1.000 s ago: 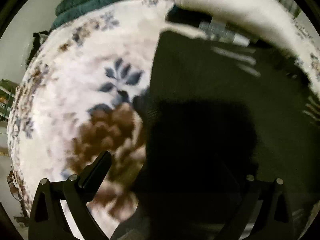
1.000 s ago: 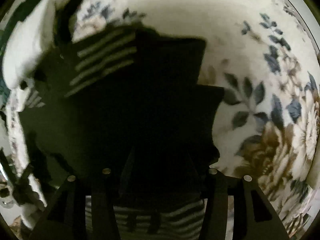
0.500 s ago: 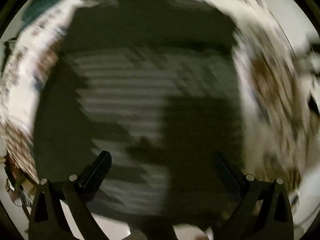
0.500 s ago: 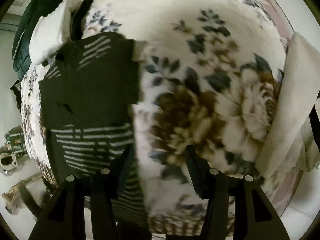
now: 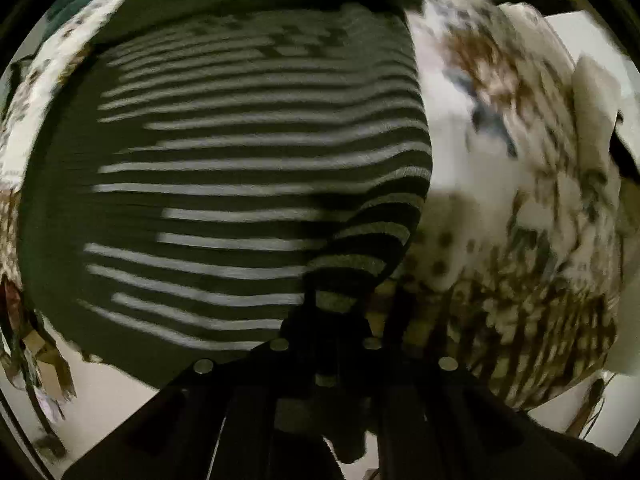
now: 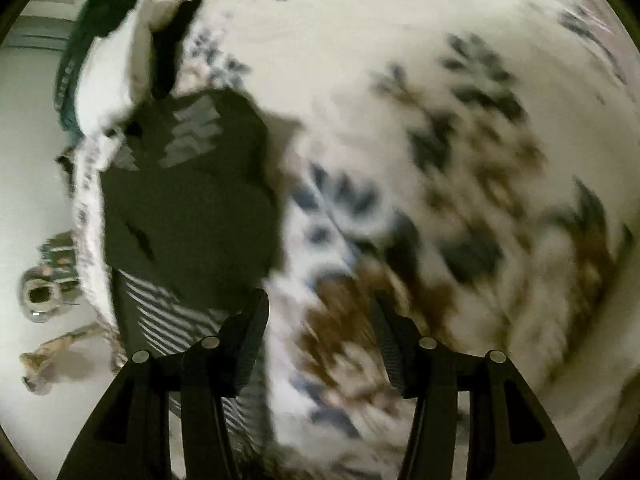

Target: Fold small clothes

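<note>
Down on the floral blanket [image 6: 400, 80], the striped top [image 5: 248, 184] lay spread, one corner pinched tight between the left gripper [image 5: 340, 316] fingers. Well right of it, the right gripper [image 6: 320, 320] hung half open over bare blanket, holding nothing.

Garment [image 5: 248, 184] lies on bedspread [image 5: 520, 240]; pillow [image 6: 108, 76] behind

We see the bedspread [image 6: 460, 168] smeared by blur; the left claw [image 5: 338, 320] hides the striped garment's [image 5: 248, 168] pinched corner.
</note>
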Tool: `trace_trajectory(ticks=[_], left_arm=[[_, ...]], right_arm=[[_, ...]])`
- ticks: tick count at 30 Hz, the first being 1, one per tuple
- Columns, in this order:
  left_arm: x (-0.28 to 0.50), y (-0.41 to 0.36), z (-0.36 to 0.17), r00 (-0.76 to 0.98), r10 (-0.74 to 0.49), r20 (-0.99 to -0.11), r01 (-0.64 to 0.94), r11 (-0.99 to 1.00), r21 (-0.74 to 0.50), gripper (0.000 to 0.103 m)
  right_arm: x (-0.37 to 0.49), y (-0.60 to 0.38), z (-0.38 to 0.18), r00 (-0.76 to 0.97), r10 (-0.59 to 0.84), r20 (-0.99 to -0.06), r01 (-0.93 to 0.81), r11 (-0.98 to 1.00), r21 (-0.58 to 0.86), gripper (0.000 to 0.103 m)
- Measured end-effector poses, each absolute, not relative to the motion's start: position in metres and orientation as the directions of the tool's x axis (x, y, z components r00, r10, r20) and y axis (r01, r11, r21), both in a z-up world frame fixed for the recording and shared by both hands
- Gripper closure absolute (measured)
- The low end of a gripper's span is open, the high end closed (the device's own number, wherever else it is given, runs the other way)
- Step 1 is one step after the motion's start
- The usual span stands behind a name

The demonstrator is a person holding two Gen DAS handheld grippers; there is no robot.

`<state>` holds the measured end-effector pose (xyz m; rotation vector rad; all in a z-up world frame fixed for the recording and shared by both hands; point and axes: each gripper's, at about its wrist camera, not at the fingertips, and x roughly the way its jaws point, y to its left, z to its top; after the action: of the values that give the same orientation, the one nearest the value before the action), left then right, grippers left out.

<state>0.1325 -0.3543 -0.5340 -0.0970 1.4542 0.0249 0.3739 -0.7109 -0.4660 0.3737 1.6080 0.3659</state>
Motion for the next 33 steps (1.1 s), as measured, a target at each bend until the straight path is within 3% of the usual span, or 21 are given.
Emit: trace_trajectory(ticks=[7,13,16,25,29,33], left_arm=[[0.13,-0.322,-0.479,0.197,-0.014,-0.98,-0.141,0.989,-0.042,0.099],[0.129,-0.309,-0.471,0.226,-0.01,-0.974,-0.171,0.984,-0.05,0.099],[0.128,-0.296,-0.462,0.232,-0.025,-0.972,-0.188,0.98,-0.07,0.099],[0.122,-0.2,-0.416,0.319,-0.061,-0.946,-0.353,0.919,-0.178,0.099],[0.111,-0.133,-0.423,0.338,-0.098,-0.936,-0.473,0.842,-0.259,0.099],[0.099,-0.062,-0.45,0.353,-0.165,-0.921,-0.575,0.738,-0.353,0.099]], right_arm=[[0.471,-0.669,-0.507,-0.08,0.576,-0.814,0.086,0.817,0.57,0.048],[0.502,-0.634,-0.57,-0.279,0.606,-0.745,0.182,0.795,0.579,0.045],[0.503,-0.618,-0.563,-0.273,0.582,-0.766,0.152,0.813,0.563,0.099],[0.519,-0.53,-0.448,-0.226,0.475,-0.851,-0.018,0.871,0.491,0.099],[0.523,-0.44,-0.398,-0.22,0.438,-0.872,-0.115,0.876,0.469,0.1],[0.531,-0.328,-0.384,-0.201,0.371,-0.907,-0.208,0.888,0.409,0.1]])
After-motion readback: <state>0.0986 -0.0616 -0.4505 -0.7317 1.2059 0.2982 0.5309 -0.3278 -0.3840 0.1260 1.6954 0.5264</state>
